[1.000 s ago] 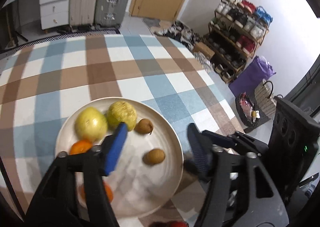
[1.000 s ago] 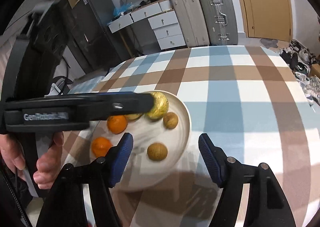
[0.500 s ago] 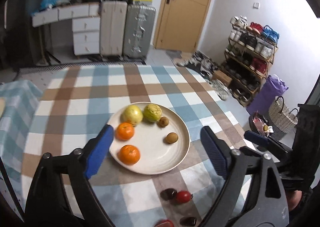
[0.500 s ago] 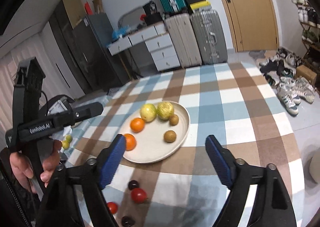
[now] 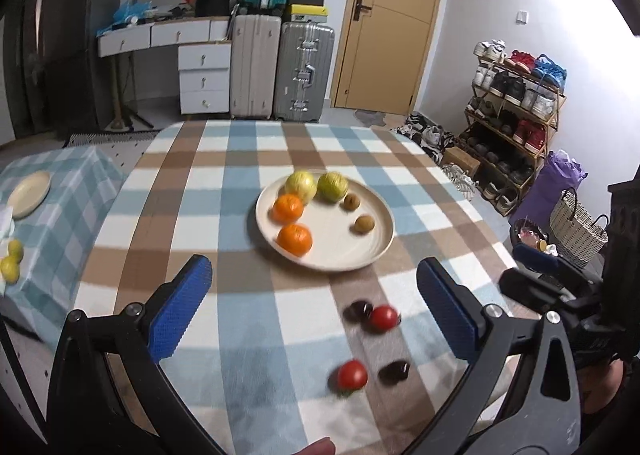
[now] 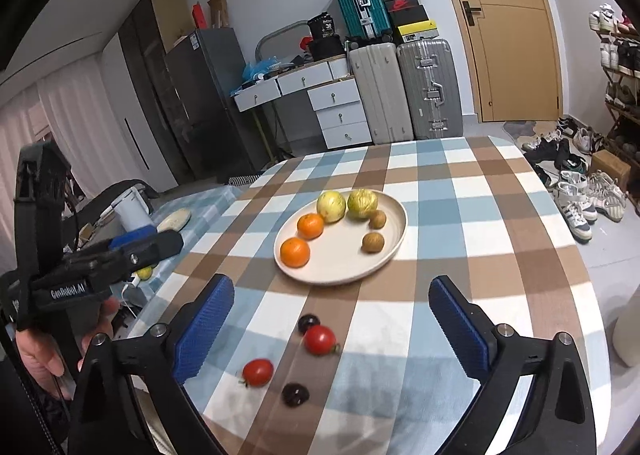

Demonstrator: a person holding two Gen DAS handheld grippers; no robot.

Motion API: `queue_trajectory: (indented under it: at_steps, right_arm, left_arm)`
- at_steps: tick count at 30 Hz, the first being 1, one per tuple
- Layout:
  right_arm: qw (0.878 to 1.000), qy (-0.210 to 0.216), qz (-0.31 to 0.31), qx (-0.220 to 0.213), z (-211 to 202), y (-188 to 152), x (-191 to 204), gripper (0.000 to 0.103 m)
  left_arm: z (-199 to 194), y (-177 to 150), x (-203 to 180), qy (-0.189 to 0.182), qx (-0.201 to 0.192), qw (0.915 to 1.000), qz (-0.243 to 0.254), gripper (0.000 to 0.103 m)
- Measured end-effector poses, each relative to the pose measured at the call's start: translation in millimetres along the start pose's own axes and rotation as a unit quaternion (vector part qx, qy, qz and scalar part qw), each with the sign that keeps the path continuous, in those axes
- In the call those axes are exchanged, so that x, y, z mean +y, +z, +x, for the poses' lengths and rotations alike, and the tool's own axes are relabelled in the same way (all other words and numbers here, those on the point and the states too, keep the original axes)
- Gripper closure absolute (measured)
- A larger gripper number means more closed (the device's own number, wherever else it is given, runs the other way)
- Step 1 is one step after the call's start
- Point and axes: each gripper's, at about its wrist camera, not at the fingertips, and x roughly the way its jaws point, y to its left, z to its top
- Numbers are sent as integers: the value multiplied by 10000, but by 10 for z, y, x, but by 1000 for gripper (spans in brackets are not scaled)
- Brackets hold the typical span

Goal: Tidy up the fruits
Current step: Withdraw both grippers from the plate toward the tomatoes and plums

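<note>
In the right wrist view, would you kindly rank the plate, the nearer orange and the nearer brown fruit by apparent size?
1. Plate
2. Nearer orange
3. Nearer brown fruit

All lie at similar distance, so the order seems reliable.

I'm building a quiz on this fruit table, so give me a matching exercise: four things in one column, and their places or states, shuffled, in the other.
Things:
1. two oranges
2. red tomatoes
3. small plate
4. left gripper

Places or states:
A. on the side table
B. on the big plate
C. open, holding nothing
D. on the tablecloth, off the plate

Pairs: 1-B, 2-D, 3-A, 4-C
</note>
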Motion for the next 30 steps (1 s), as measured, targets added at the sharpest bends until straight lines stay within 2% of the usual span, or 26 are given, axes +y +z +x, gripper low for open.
queue_trajectory:
  at_steps: [6, 12, 18, 21, 27, 30]
  right_arm:
    - [9999, -11, -112, 83, -121, -167, 93, 0]
    - [9994, 66, -201, 291, -160, -309, 163, 0]
    - [9949, 256, -184, 958, 76, -476, 172, 0]
    - [9908, 310, -295, 1287, 237, -575, 223, 0]
    - [9833, 320, -377, 1753, 524, -724, 233, 2]
    - [9814, 313, -589, 1799, 583, -769, 301, 5]
  left_arm:
    - [39, -277, 71, 79, 177, 9998, -60, 1]
    - [110, -468, 64, 96, 180, 9998, 55, 1]
    - [47, -433, 105, 33, -26, 10000, -40, 1]
    - [63, -429, 133, -22, 42, 9999, -129, 1]
    - [62, -417, 203, -87, 112, 9995, -287, 1]
    - [67, -420, 227, -93, 138, 9993, -338, 1]
